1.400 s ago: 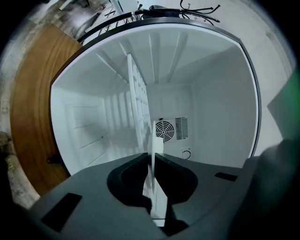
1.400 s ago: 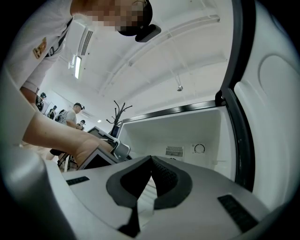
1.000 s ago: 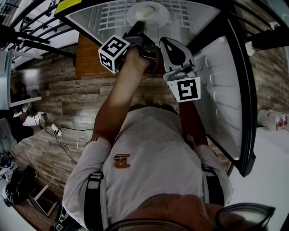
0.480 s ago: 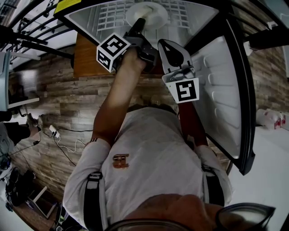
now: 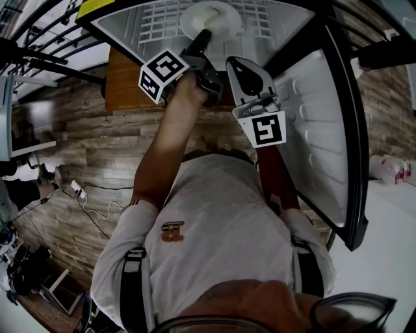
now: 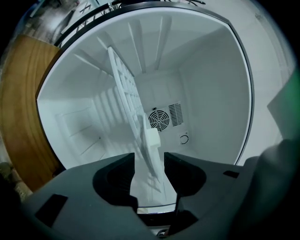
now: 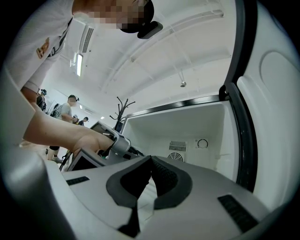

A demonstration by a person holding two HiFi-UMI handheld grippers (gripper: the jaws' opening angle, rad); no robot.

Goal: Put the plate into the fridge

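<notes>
**Plate on the fridge shelf, left tool let go**

The plate (image 5: 209,18) lies on the white wire shelf (image 5: 156,25) inside the open fridge (image 5: 117,29), towards the back of the shelf in the head view. It is white and round, with a raised middle.

We hold the left tool (image 5: 203,36) stretched into the fridge, its tips at the near edge of the plate. Its jaws have just been opening and now stand spread. In the left gripper view the edge of the plate and the shelf run between them, seen edge-on and tilted, and the pads do not press on either side. Behind them we see the back wall of the fridge with a round fan grille (image 6: 159,119).

We hold the right tool (image 7: 151,161) just beside the left one, at the mouth of the fridge and short of the shelf. Its jaws are pressed together at the tips with nothing between them. Its own view looks slightly upward into the fridge and catches our left hand (image 7: 89,140) wrapped round the other tool.

The fridge door (image 5: 318,130) stands wide open on our right. A brown wooden panel (image 5: 127,84) sits against the fridge on the left, and the floor (image 5: 97,149) below is grey wood plank.
</notes>
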